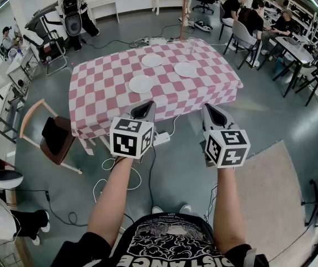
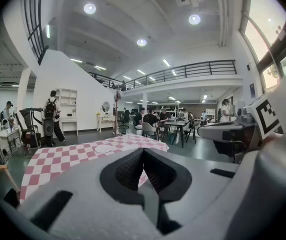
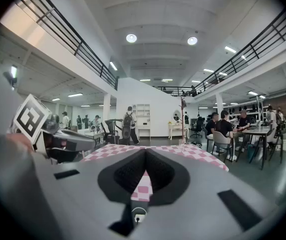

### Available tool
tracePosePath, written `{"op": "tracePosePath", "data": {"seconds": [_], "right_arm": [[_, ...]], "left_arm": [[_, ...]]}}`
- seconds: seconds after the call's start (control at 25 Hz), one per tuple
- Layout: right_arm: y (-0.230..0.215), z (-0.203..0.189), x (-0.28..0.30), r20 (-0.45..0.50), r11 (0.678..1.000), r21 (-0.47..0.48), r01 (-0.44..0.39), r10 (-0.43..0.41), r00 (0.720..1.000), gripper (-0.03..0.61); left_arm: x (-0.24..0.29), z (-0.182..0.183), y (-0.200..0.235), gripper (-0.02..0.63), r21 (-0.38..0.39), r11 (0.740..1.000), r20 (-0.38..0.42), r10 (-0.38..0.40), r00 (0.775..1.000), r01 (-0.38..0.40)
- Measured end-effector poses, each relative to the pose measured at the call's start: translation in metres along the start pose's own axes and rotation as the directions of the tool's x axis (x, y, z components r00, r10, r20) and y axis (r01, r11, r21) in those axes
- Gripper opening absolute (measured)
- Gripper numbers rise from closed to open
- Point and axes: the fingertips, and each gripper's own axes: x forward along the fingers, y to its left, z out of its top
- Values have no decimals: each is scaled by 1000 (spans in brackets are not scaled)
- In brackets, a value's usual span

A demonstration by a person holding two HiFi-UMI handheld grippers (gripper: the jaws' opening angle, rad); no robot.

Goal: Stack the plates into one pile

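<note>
Three white plates lie apart on the pink-and-white checked table (image 1: 103,93): a near one (image 1: 141,84), a far one (image 1: 152,60) and a right one (image 1: 185,69). Both grippers hover in front of the table, short of its near edge and well off the plates. My left gripper (image 1: 146,105) is shut with nothing in it, its jaws pressed together (image 2: 143,151). My right gripper (image 1: 210,109) is also shut and empty (image 3: 145,151). In the left gripper view one plate (image 2: 103,148) shows on the cloth, and the right gripper (image 2: 228,131) sits beside it.
A wooden chair (image 1: 50,138) stands at the table's left corner. A power strip (image 1: 161,138) and cables lie on the floor under the near edge. A beige rug (image 1: 270,193) lies to the right. A clear glass (image 1: 190,48) stands at the table's far side. People sit at desks far right.
</note>
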Motion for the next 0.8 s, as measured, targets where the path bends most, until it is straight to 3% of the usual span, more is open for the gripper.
{"op": "tracePosePath", "data": {"seconds": [0.4, 0.8], "right_arm": [[1, -4, -2, -11, 1000, -13, 22, -22, 1000, 6], [-6, -13, 16, -37, 1000, -8, -3, 2, 999, 66]], "left_arm": [[5, -7, -2, 6, 1, 1000, -12, -22, 1000, 22], [25, -15, 7, 80, -11, 1000, -30, -14, 999, 13]]}}
